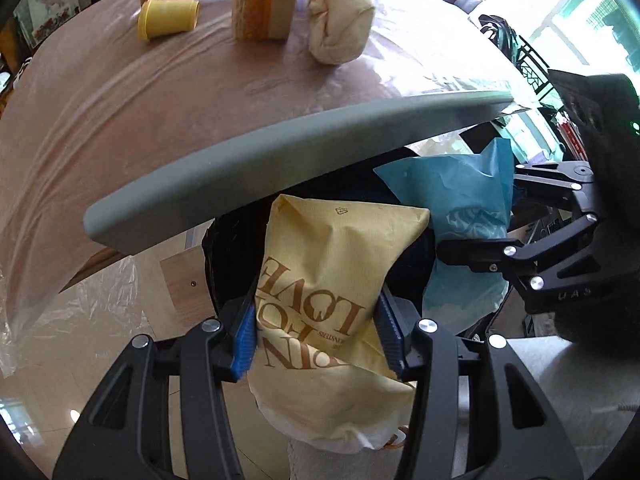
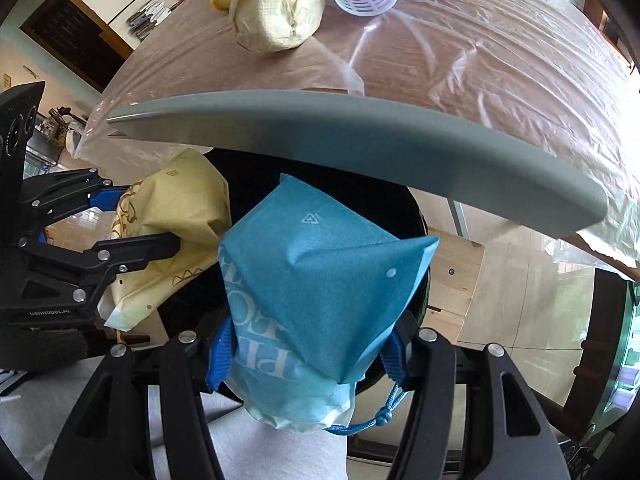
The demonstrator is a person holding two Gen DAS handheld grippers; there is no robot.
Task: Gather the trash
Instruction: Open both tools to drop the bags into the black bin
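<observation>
The left tongs (image 1: 316, 332) squeeze a yellow paper bag (image 1: 332, 280). The right tongs (image 2: 308, 352) squeeze a blue paper bag (image 2: 320, 272). Both bags hang over the black bin (image 2: 400, 200) just below the tongs, beside the table (image 1: 120, 120).

yellow cup (image 1: 168, 17) (lying sideways), orange jar (image 1: 262, 6)

Wrist views, steeply downward, close over shared bin (image 1: 224, 280) (table edge (image 2: 360, 140) above)

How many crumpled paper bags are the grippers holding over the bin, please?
2: a yellow paper bag in the left gripper, a blue paper bag in the right gripper, side by side above the black bin.
</observation>
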